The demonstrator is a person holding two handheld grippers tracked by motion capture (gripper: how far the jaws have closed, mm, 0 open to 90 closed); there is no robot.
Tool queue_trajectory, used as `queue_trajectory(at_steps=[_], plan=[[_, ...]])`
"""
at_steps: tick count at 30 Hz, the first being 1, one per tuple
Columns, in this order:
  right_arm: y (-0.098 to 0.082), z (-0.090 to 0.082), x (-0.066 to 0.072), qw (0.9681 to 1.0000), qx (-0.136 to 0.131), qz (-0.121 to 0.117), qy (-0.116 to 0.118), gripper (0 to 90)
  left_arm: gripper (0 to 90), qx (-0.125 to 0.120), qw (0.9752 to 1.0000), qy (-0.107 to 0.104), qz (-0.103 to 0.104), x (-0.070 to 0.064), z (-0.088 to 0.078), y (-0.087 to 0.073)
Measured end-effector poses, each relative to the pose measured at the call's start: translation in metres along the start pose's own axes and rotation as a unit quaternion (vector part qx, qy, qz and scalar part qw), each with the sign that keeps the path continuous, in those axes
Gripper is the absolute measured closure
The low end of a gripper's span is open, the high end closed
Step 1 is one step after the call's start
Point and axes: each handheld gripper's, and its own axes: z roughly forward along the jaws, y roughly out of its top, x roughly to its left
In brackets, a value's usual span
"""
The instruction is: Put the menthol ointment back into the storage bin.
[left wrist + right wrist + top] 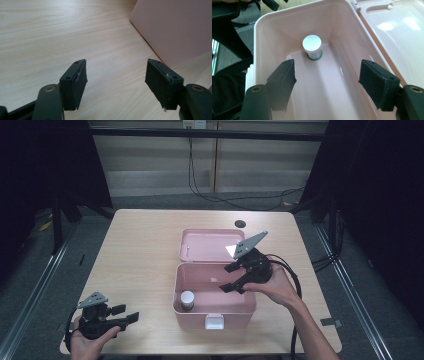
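The wooden bench point(150, 250) carries an open pink box point(200, 307) just right of its middle, with the lid point(210, 245) folded flat at the box's twelve o'clock. The right tool point(231, 277) hangs over the box's three o'clock rim, jaws spread wide and empty. The left tool point(125, 314) rests low at the bench's seven o'clock, jaws likewise apart with nothing between. A small white-capped jar point(187, 299) stands upright in the box's seven o'clock corner.

My right tongs point(231, 277) hang over the open box point(250, 306) on the table point(140, 250); 1 capped jar point(187, 299) stands in its near-left corner.
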Motion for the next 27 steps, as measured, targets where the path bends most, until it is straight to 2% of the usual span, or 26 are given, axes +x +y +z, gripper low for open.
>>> queue_trajectory(at_steps=[4,9,12,14,16,17,25,27], plan=[[-0.013,-0.008,0.003,0.9998,-0.015,0.011,-0.01,28.5,33.6,0.0,1.0,0.0,-0.001,0.0,0.0,0.0],[-0.031,-0.021,0.007,0.9976,-0.059,0.031,-0.019,28.5,33.4,0.001,1.0,0.0,0.0,0.0,0.0,0.0],[-0.042,-0.03,0.01,0.9956,-0.075,0.037,-0.042,28.4,33.1,0.001,1.0,0.001,0.002,0.001,-0.001,0.0],[-0.049,-0.039,0.013,0.9922,-0.092,0.041,-0.074,28.4,33.0,0.001,1.0,0.001,0.001,0.0,-0.001,-0.001],[-0.057,-0.047,0.012,0.99,-0.107,0.052,-0.076,28.4,33.1,0.0,1.0,0.0,0.0,0.0,-0.001,0.0],[-0.062,-0.051,0.012,0.9877,-0.115,0.06,-0.087,28.4,33.0,0.001,1.0,0.002,0.002,0.0,0.0,0.0],[-0.093,-0.065,0.018,0.9794,-0.139,0.084,-0.12,27.8,32.5,0.003,1.0,0.005,0.0,0.001,0.0,0.0],[-0.103,-0.066,0.022,0.9758,-0.144,0.092,-0.136,26.7,32.2,0.0,1.0,0.004,-0.003,0.001,-0.001,-0.001]])
